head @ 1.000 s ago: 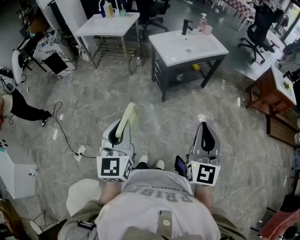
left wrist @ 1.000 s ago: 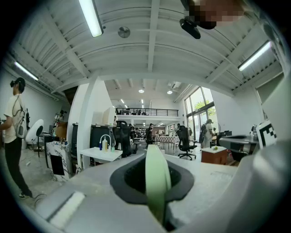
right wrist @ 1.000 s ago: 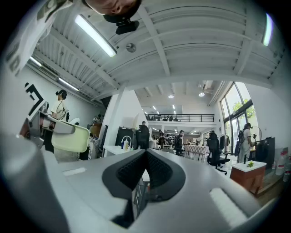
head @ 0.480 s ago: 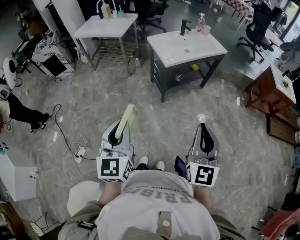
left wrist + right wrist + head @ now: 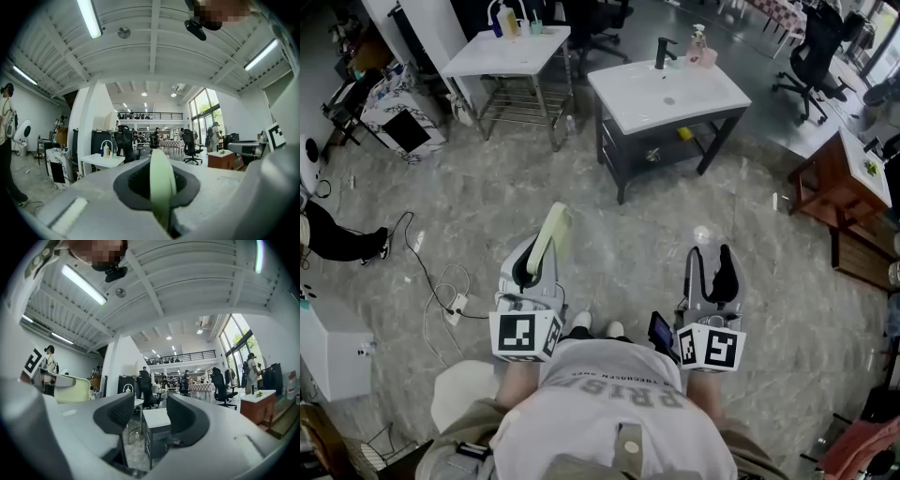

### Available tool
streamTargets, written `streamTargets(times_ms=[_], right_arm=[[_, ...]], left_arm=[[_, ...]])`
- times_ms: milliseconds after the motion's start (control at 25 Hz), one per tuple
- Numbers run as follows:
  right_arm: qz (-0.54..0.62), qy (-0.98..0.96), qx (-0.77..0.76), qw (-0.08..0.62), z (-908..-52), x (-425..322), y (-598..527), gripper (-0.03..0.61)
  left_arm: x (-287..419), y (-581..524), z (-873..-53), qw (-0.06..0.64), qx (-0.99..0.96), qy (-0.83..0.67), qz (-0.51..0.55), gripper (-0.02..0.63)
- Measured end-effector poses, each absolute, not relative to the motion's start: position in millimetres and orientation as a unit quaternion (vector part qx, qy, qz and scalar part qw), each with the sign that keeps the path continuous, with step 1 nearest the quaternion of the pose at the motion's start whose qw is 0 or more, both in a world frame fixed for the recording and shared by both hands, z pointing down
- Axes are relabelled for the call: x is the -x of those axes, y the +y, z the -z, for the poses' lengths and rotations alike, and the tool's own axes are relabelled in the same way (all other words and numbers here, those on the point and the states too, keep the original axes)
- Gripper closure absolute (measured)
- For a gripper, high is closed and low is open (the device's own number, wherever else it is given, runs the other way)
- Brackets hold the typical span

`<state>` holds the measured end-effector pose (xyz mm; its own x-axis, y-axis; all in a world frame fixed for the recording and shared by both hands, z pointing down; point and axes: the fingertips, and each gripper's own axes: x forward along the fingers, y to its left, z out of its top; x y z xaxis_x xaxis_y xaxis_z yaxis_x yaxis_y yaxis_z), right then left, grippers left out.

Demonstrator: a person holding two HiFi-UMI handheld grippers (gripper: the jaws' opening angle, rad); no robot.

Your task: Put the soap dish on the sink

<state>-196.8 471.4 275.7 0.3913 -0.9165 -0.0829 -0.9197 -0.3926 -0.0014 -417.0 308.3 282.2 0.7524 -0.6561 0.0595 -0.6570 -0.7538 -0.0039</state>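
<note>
The left gripper (image 5: 532, 264) has its jaws shut tight on the soap dish (image 5: 555, 230). The bottom end of the dish is hidden between the dark pads. In the left gripper view the dish is seen from its edge. It looks like a thin, pale green strip there, so its full shape cannot be told. In the head view it is long and smooth with a round top. It sticks out past the jaws and leans a little to the right. It is up in the air, well apart from the sink (image 5: 712, 89).

The right gripper (image 5: 710, 258) holds nothing. Its jaws have just been opening and stand wide apart.

The sink has a flat white top with a bowl in it, on a dark boxy stand. A black tap (image 5: 661, 54) stands at its back edge. The floor (image 5: 469, 206) is grey, shiny stone with pale streaks. A grey shirt (image 5: 619, 398) hides most of the person's legs.
</note>
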Motion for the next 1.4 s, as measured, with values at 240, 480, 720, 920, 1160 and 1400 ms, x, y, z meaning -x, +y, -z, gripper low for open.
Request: streamTargets(times_ms=[240,480,720,920,1160,1400], right_arm=[[-0.049,0.572,0.818,0.028,-270,180,476,0.282],[-0.033,0.566,0.823,0.026,-281,162,471,0.284],[-0.026,0.563,0.826,0.019,-294,149,444,0.284],[-0.022,0.562,0.827,0.009,-291,132,407,0.284],[-0.044,0.548,0.835,0.017,-278,112,360,0.282],[-0.044,0.538,0.842,0.009,-276,97,334,0.284]], left_arm=[[396,314,-278,0.001,-0.936,-0.35,-0.025,0.601],[384,306,-289,0.007,-0.937,-0.347,-0.048,0.601],[361,274,-299,0.007,-0.941,-0.334,-0.05,0.601],[335,237,-290,0.003,-0.947,-0.318,-0.04,0.601],[313,185,-275,-0.011,-0.952,-0.306,-0.019,0.601],[295,151,-272,-0.007,-0.954,-0.298,-0.014,0.601]])
